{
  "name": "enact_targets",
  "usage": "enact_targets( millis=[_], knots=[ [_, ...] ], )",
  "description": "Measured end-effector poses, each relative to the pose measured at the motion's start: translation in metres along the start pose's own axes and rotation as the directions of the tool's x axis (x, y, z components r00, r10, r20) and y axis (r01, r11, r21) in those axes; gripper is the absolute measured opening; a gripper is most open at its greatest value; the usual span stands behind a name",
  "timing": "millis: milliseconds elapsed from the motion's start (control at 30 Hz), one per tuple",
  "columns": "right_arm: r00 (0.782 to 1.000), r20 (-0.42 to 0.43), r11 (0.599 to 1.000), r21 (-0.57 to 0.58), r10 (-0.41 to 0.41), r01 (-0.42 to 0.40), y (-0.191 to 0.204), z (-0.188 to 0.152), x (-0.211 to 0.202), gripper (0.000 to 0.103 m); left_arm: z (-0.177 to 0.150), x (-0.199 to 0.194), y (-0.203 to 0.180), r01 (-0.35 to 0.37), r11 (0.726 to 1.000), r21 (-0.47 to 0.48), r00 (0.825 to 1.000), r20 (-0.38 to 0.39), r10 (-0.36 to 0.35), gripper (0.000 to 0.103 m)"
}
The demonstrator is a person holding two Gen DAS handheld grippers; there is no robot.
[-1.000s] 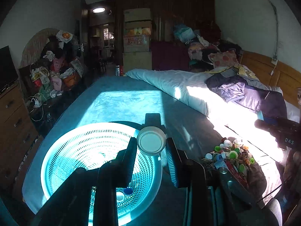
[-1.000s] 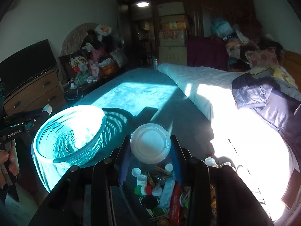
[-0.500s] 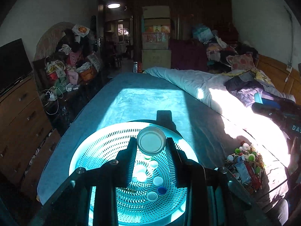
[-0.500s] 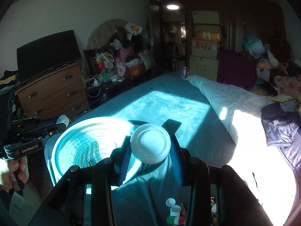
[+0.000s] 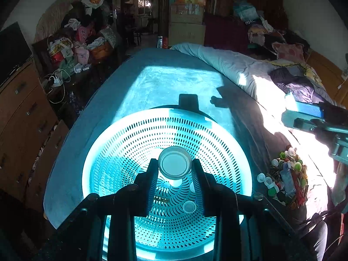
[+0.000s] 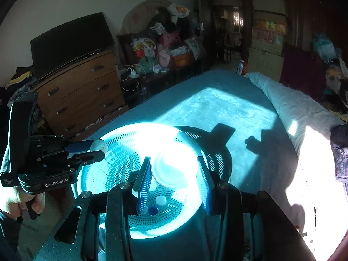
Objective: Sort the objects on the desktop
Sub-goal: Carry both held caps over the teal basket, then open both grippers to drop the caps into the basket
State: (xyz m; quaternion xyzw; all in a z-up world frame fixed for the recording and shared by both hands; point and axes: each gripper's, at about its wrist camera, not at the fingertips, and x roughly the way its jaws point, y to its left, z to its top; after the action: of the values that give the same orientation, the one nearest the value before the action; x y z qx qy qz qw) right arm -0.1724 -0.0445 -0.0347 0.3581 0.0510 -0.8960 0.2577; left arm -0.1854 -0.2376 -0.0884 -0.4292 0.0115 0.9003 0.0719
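Note:
A round teal perforated basket sits on the teal bedspread; it also shows in the right wrist view. Several caps lie in its bottom. My left gripper is shut on a white round lid held over the basket. My right gripper is over the basket with its jaws spread; a larger white lid is tilted between them, apart from the right finger. The left gripper shows from the side in the right wrist view.
A pile of coloured caps and small items lies on the bed right of the basket. A rolled duvet runs along the right. A wooden dresser with a TV stands left of the bed.
Both grippers moved over the basket. The right gripper swung left away from the cap pile and its jaws opened, leaving the larger lid tilted and loose. The left keeps its lid.

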Motion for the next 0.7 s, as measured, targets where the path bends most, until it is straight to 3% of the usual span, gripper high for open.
enact_targets(
  millis=[200, 700],
  knots=[
    [0.993, -0.090, 0.997, 0.021, 0.075, -0.073, 0.011, 0.005, 0.034, 0.038, 0.003, 0.013, 0.004, -0.003, 1.000, 0.005, 0.999, -0.037, 0.004, 0.032],
    [0.986, -0.137, 0.995, 0.010, 0.097, -0.097, 0.022, 0.006, 0.058, 0.038, 0.005, 0.031, 0.008, 0.004, 1.000, 0.004, 0.998, -0.068, -0.003, 0.032]
  ],
)
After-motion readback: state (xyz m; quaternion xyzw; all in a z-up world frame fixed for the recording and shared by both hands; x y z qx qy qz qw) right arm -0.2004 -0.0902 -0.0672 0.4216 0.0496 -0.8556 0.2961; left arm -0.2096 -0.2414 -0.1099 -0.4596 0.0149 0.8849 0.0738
